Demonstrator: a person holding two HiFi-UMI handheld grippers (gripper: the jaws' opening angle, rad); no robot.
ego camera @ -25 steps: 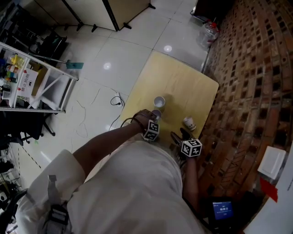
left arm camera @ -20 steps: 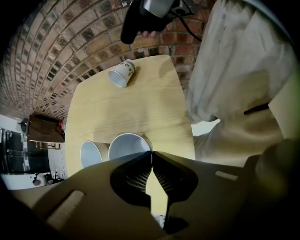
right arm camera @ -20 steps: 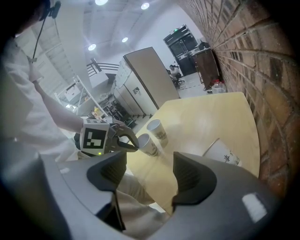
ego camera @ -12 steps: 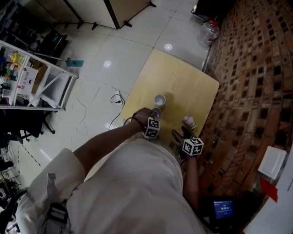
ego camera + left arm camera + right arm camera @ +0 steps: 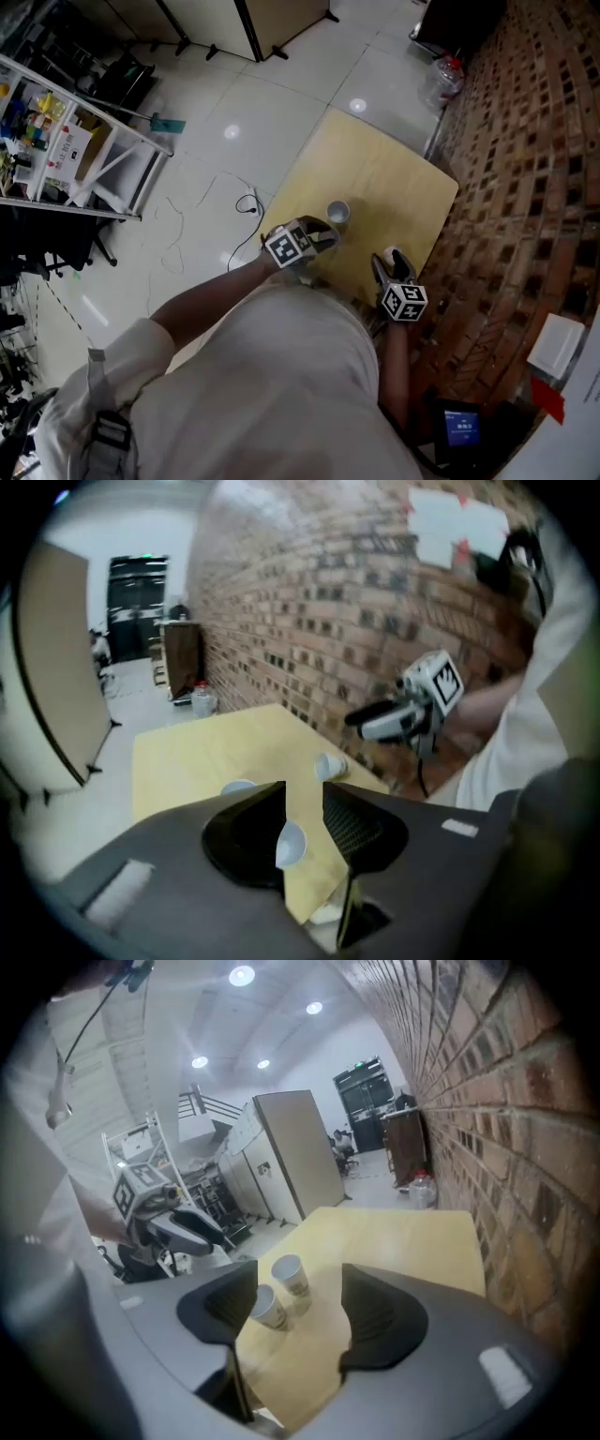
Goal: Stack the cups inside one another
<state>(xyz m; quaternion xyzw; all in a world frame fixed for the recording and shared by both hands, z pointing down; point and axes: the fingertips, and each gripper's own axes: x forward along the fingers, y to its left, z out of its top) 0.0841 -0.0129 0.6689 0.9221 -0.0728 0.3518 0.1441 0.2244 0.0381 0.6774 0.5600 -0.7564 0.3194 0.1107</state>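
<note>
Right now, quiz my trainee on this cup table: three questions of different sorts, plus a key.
1. How many paper cups show on the yellow table in the left gripper view?
2. True or false: the cup nearest the brick wall stands upright.
3. The left tongs are: A shut on a cup; B open; C out of view.
Key: 1 three. 2 false: it lies on its side. 3 B: just opened further, a cup showing between them, unpressed.

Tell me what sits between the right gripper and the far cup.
Right gripper view: a second paper cup, just before the far cup. The right gripper's jaws have just closed slightly but stand open, gripping nothing.
</note>
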